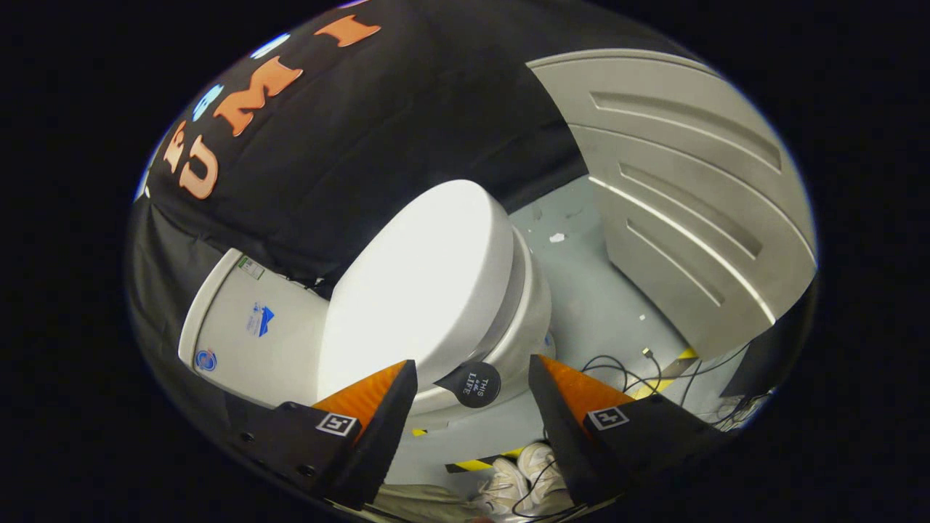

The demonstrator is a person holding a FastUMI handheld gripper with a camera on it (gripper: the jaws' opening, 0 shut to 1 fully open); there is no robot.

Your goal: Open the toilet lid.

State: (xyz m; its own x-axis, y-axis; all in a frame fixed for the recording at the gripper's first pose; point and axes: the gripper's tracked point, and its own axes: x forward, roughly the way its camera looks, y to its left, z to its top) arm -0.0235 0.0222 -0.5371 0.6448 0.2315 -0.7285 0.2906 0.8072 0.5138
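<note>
The white toilet [378,319] sits beyond the fingers, its lid [421,283] closed at twelve o'clock. A round black tab [472,383] lies just ahead between them. The gripper [472,385] is open, empty; closing off-centre could slip off.

- Fisheye camera riding on the gripper [472,385], looking forward along its fingers, tilted sideways.
- Sitting above and near the toilet [436,290], aiming down at the lid [414,283] and grey floor [603,305].
- Fingers spreading apart, holding nothing, framing the toilet's front edge.
</note>
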